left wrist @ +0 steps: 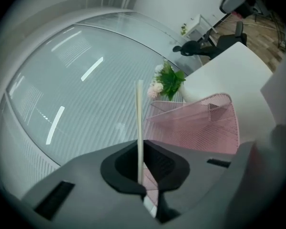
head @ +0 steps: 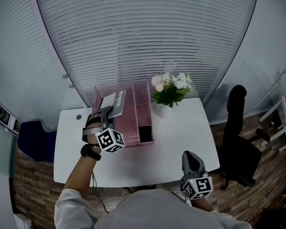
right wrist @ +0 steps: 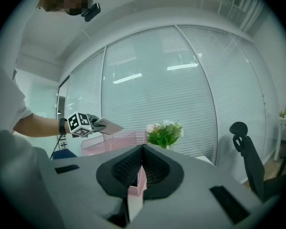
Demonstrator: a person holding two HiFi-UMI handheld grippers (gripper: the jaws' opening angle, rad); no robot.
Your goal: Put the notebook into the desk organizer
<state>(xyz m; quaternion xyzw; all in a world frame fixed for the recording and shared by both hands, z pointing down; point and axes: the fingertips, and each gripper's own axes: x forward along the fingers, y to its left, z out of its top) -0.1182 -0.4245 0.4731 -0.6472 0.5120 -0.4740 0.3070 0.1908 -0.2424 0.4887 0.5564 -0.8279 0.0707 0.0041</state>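
The left gripper (head: 104, 114), at centre left of the head view, has its jaws clamped on the notebook (head: 116, 103), which is held tilted in the air just above the upper-left part of the pink mesh desk organizer (head: 142, 109). A dark shape sits low in the organizer's narrow right section; what it is cannot be told. The notebook is thin with a pale grey cover, and in the left gripper view only its edge shows. The right gripper (head: 190, 160), at lower right, is closed with nothing in it. Flowers (head: 170, 88) stand just right of the organizer on the white table (head: 181, 128), and a black chair (head: 236, 142) is at the far right.
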